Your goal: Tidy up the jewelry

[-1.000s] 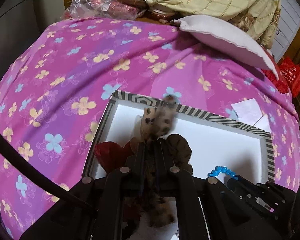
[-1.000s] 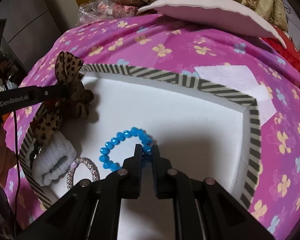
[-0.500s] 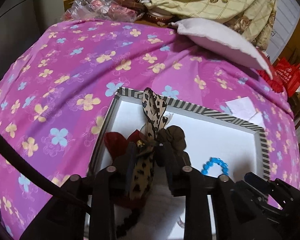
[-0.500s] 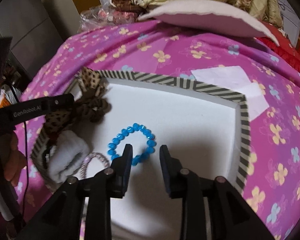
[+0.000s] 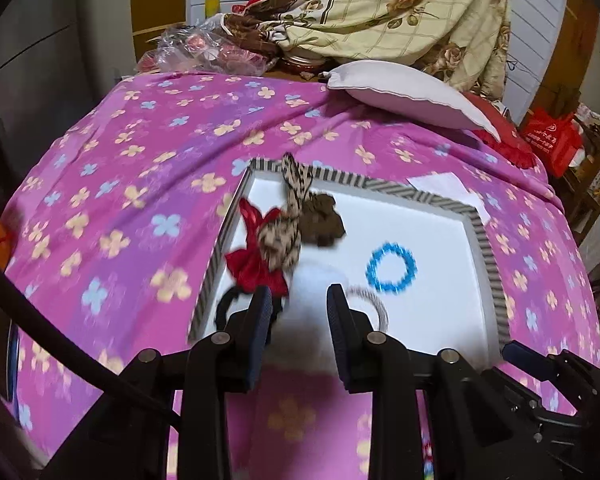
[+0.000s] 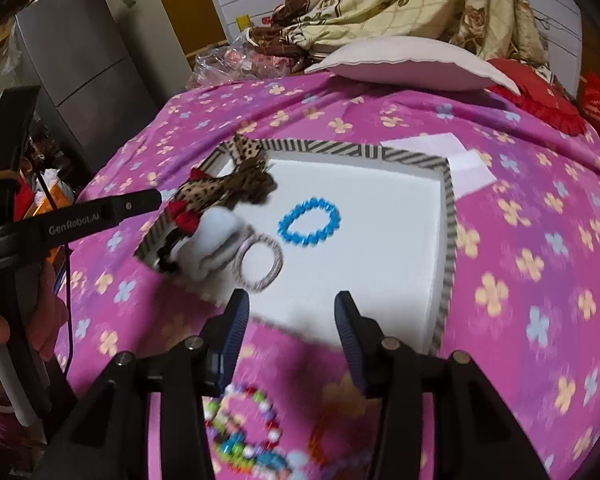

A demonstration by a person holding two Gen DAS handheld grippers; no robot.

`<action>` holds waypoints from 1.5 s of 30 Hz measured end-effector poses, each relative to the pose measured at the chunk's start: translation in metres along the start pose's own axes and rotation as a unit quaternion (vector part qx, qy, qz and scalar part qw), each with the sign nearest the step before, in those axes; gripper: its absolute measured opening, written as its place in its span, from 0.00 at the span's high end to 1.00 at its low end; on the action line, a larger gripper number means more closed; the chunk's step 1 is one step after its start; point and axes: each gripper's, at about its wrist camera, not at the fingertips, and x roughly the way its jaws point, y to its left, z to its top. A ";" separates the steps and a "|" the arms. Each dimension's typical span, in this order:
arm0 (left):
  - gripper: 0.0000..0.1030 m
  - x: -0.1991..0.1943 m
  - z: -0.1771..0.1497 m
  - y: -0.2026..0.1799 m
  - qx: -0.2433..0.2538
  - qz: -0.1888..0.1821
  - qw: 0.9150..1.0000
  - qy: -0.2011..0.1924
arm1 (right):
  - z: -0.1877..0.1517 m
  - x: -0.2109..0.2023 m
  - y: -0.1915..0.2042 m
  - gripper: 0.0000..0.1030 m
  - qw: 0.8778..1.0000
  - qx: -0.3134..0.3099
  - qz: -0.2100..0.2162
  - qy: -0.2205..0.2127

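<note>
A white tray with a striped rim lies on the pink flowered bedspread. In it lie a blue bead bracelet, a silver ring bracelet, a white scrunchie, a leopard-print bow, a red bow and a brown scrunchie. My left gripper is open and empty over the tray's near edge. My right gripper is open and empty above the tray's near edge. Multicoloured bead bracelets lie on the bedspread beneath it.
A pale pillow and a piled quilt sit at the far end of the bed. White paper lies beyond the tray's far right corner. A red bag stands at the right. A grey cabinet stands at the left.
Both grippers let go, opened and drew back from the tray. The leopard bow now lies in the tray's left corner and the blue bracelet in its middle.
</note>
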 end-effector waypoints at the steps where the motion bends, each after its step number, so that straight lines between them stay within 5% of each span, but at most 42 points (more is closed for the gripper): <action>1: 0.63 -0.006 -0.009 0.000 0.000 0.000 1.000 -0.001 | -0.005 -0.003 0.002 0.55 1.000 0.000 -0.002 -0.001; 20: 0.63 -0.045 -0.102 -0.010 0.006 -0.007 1.000 0.006 | -0.073 -0.045 0.017 0.47 1.000 -0.004 -0.018 -0.002; 45: 0.63 -0.051 -0.130 -0.026 0.029 -0.008 0.999 0.017 | -0.109 -0.058 -0.001 0.40 0.999 0.010 -0.040 0.013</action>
